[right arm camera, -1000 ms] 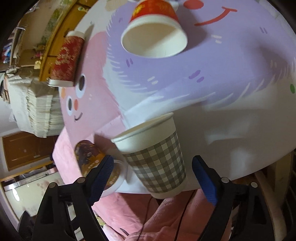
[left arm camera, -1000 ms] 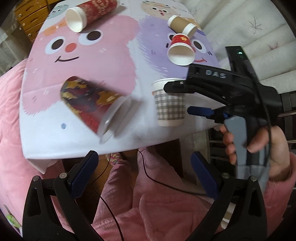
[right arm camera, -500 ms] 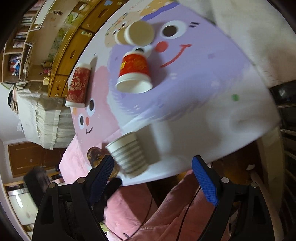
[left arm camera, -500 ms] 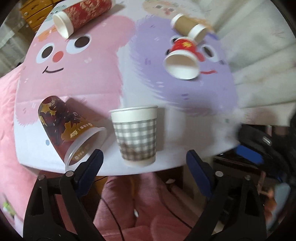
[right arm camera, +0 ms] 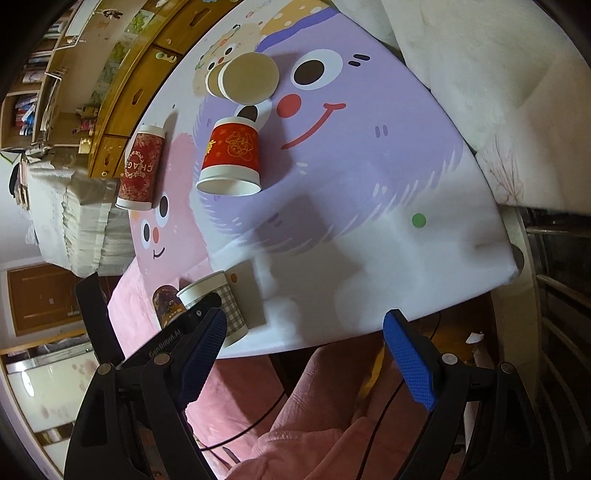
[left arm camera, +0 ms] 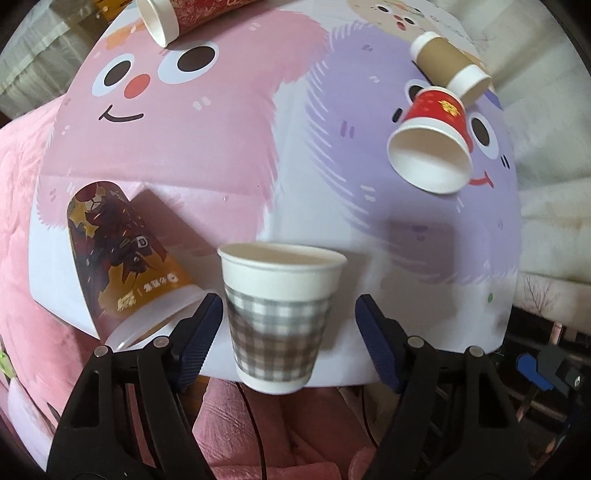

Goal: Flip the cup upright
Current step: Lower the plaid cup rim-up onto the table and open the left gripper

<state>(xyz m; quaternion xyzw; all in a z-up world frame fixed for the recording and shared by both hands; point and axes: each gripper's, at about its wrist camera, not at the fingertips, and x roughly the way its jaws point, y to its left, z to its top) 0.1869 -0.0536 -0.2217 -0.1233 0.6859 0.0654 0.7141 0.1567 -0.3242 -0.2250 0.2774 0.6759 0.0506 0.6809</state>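
Your left jaws stand wide and hold nothing: in the left wrist view the left gripper [left arm camera: 288, 338] frames the checked cup [left arm camera: 279, 317], which stands upright, mouth up, at the near edge of the table [left arm camera: 424, 288], with a gap on each side between pad and wall. That cup needs no flip, as I judge it. The dark cup [left arm camera: 122, 258] lies on its side just left of your left jaw, mouth toward you and overhanging the table edge, long axis running away and to the left. The red cup [left arm camera: 434, 140] lies on its side further off to the right, mouth toward you; beyond it lie the brown cup [left arm camera: 448, 64] and, top left, the patterned cup [left arm camera: 173, 16].

In the right wrist view the right gripper [right arm camera: 317, 358] is also wide and empty, held back off the table edge. The red cup [right arm camera: 232, 157] lies ahead of it, well apart, mouth toward you. Your left hand looks nearer to the dark cup; the right is better placed for the red one.
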